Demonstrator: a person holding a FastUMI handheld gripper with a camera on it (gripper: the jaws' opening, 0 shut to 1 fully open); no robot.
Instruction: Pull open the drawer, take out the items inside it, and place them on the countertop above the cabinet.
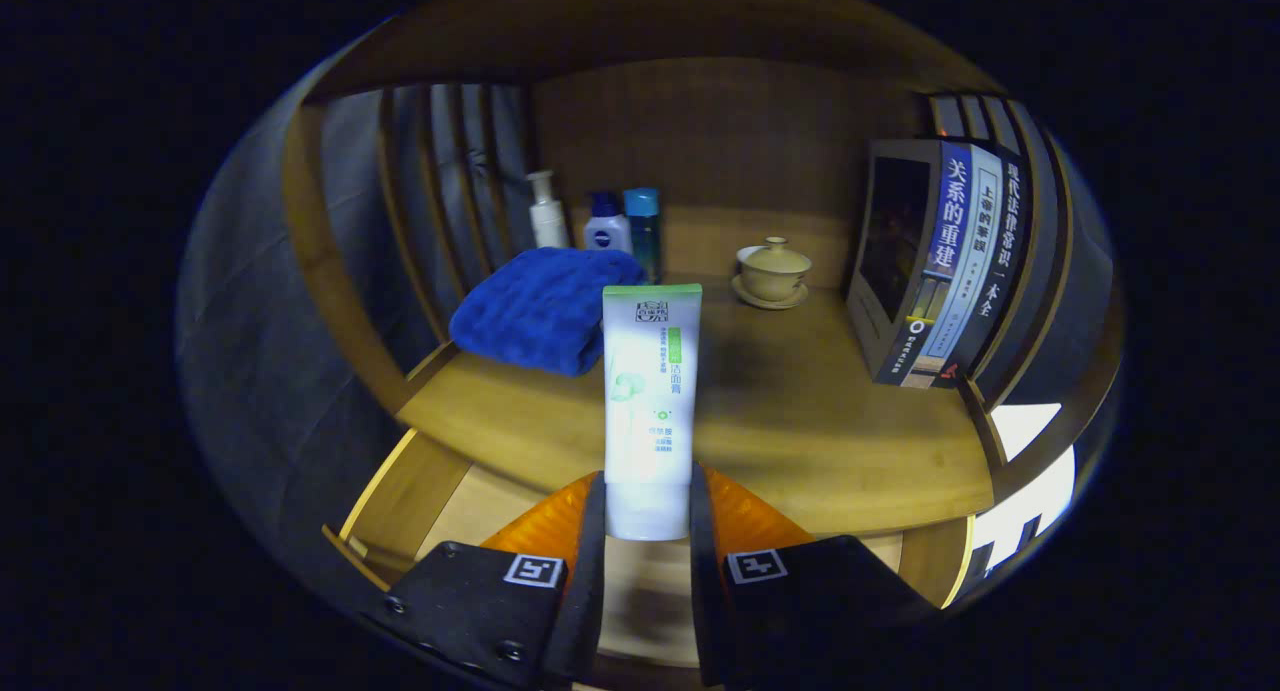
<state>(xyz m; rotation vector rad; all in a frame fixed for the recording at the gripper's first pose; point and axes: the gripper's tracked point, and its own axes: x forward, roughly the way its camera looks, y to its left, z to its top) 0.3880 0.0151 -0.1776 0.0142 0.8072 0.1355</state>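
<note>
My gripper (648, 516) is shut on a white tube with a green end (650, 401), held upright between the two fingers by its cap end. The tube hangs over the open wooden drawer (400, 501), whose pale inside shows below and behind the fingers. Just beyond the tube lies the wooden countertop (800, 421) above the cabinet. A folded blue towel (545, 311) rests on that countertop, a little left of the tube and behind it.
At the back of the countertop stand a white pump bottle (546, 211), a small white-and-blue bottle (606, 226) and a blue bottle (643, 226). A lidded tea bowl on a saucer (772, 271) sits right of them. Upright books (940, 261) line the right side.
</note>
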